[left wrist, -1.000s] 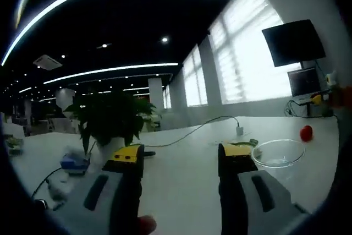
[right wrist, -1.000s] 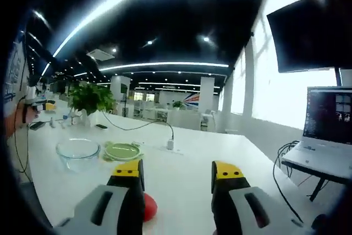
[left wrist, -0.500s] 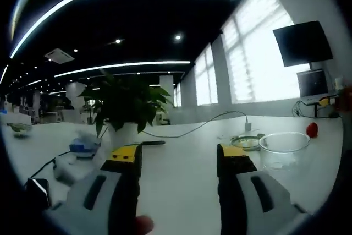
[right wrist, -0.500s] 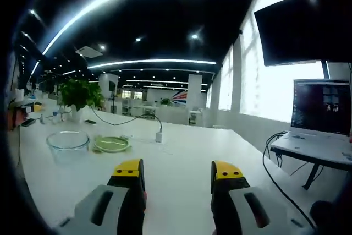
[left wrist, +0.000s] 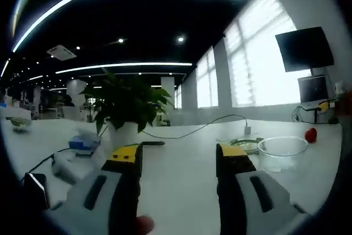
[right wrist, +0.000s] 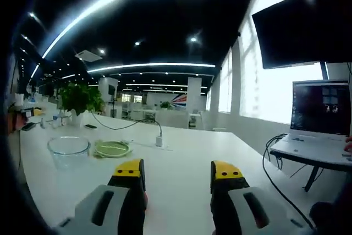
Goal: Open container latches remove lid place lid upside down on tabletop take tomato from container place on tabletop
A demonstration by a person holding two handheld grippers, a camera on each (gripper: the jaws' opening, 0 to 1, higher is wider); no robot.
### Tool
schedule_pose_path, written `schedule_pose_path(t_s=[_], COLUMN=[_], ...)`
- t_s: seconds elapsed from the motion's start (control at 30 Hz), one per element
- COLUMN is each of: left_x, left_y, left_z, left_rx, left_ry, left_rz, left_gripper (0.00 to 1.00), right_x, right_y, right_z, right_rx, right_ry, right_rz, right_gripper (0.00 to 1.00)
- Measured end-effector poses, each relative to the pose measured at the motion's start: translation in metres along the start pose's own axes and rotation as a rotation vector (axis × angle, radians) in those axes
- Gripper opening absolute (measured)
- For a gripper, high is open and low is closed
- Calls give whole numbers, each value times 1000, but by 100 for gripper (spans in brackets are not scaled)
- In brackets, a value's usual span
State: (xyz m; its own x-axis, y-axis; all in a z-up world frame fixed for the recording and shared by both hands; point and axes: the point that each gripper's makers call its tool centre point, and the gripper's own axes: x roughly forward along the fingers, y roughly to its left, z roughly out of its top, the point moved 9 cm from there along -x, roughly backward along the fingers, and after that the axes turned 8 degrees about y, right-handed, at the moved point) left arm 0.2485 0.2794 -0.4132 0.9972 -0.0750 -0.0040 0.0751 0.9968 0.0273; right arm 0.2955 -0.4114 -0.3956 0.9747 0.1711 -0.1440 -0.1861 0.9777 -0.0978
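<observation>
— Tomato first: where does it sit?

— From the left gripper view, the small round red tomato [left wrist: 311, 134] rests on the white counter [left wrist: 181, 163] at about three o'clock, past the clear round glass container [left wrist: 281, 153] and well apart from the left claw [left wrist: 179, 160]. The container stands open and looks bare inside, and the flat round green lid [right wrist: 111, 148] lies on the counter just beside it, at about ten o'clock from the right claw [right wrist: 179, 171]. Whether it lies upside down I cannot tell.

— So which step is this?

— Judging by how things lie, the listed steps look finished: lid off and set down, tomato out on the counter. What is left seems to be drawing both claws clear, which calls for nothing delicate, only a path that avoids the container.

— And the claws themselves?

— Left claw spread, yellow-tipped jaws apart with bare counter between them, pinching nothing. Right claw likewise spread. A sliver of red peeps beside its left jaw low down; I take it for the tomato, just beside the jaw but not gripped, though it is too small to be sure.

— Anything else nearby?

— A leafy green plant in a white pot [left wrist: 125, 116] at eleven o'clock of the left claw, with a black cable [left wrist: 192, 130] running across the counter.
</observation>
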Motion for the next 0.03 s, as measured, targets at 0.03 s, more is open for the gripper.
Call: schedule_pose_path(t_s=[0.03], left_x=[0], left_y=[0], left_z=[0], left_rx=[-5], left_ry=[-2], left_rz=[0], left_gripper=[51], right_x=[0], right_y=[0], right_z=[0], right_rx=[0], right_ry=[-2], right_rz=[-1], right_gripper=[41])
